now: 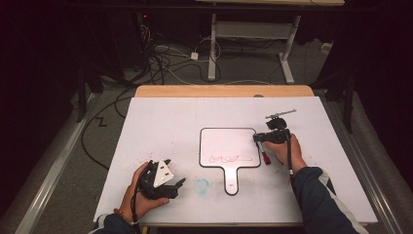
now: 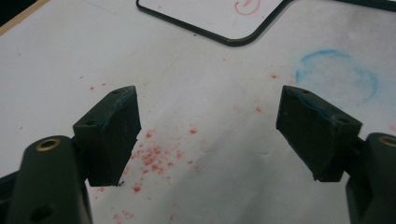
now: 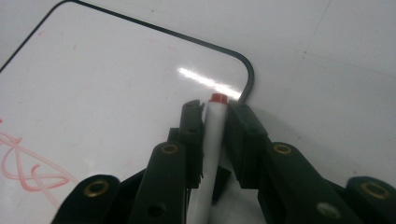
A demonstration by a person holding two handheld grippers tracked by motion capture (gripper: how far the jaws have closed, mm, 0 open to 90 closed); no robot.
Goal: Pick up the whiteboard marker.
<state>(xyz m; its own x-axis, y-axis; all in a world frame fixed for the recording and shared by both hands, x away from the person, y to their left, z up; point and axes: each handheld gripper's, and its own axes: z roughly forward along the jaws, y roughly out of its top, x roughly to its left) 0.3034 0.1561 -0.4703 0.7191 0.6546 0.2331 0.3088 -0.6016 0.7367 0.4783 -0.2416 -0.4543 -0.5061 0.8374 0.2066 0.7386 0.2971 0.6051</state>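
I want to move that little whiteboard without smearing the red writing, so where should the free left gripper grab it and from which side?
Probably by the handle of the whiteboard. It juts toward the person's edge of the table, narrow enough for the open left gripper, and lies clear of the red scribble. Come in low from the near side, jaws straddling the handle's width.

White table (image 1: 160, 117) with paddle-shaped whiteboard (image 1: 227, 146), red specks (image 2: 154, 156)
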